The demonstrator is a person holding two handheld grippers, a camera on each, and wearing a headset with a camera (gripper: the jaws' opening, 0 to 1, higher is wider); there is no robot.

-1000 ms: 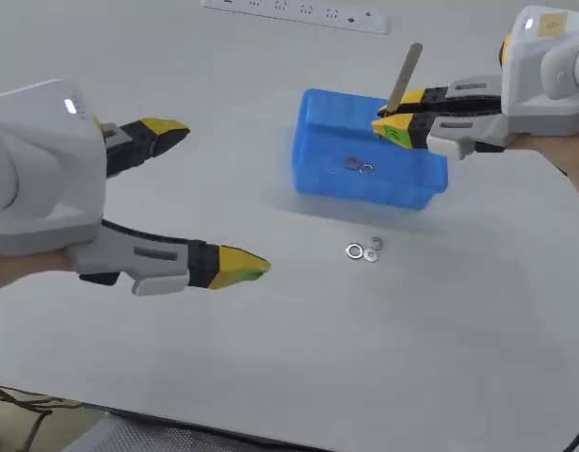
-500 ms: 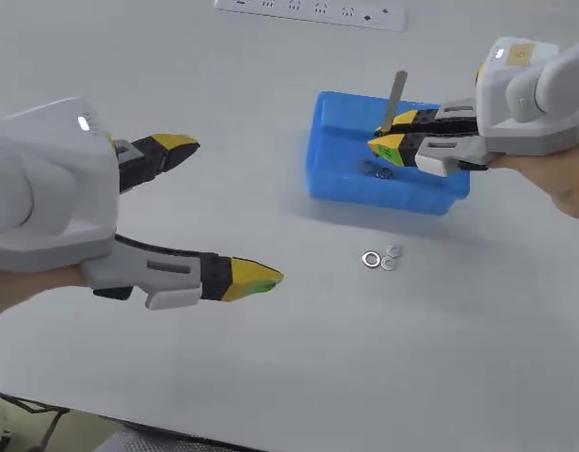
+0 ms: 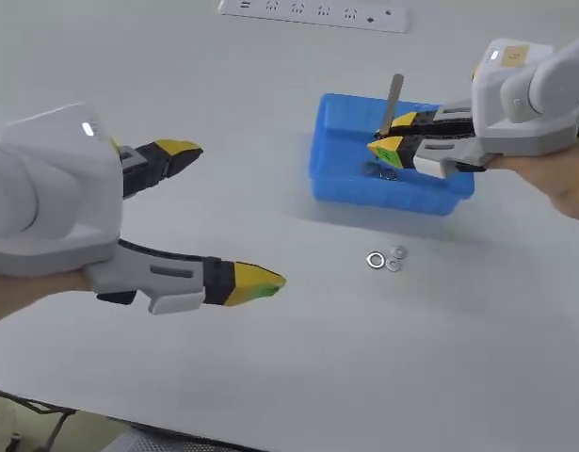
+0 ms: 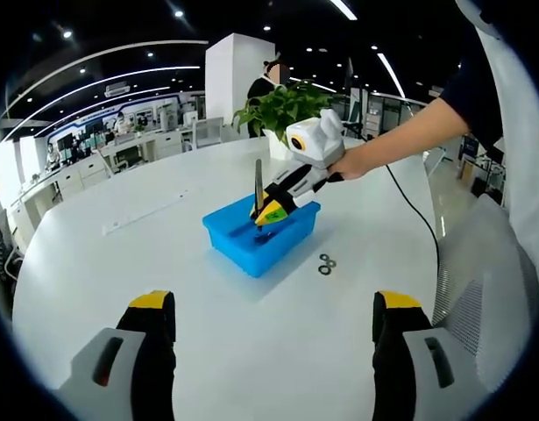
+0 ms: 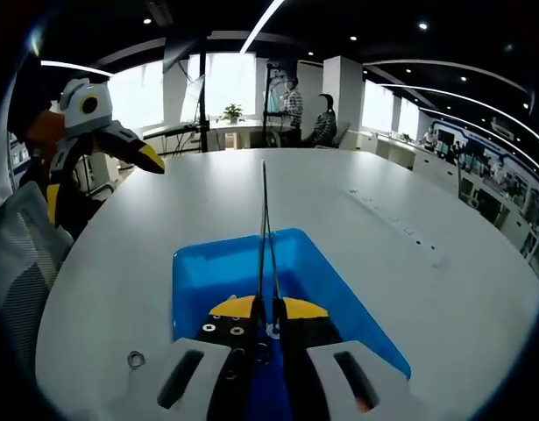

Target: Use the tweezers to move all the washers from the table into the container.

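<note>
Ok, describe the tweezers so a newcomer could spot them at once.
On the white table sits a blue container. Over it the right gripper pinches the tweezers: the one thin grey metal strip, sticking up past the yellow fingers.

Glossy blue plastic container, shiny metal washers, seemingly matt table

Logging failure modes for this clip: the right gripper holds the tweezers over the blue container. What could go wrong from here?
The tweezers stick up steeply from the right gripper, so they might twist or slip when pressed down. The washers on the table lie close together, so pinching one may scatter the others. The gripper sits low over the container, which a bump could shift.
</note>
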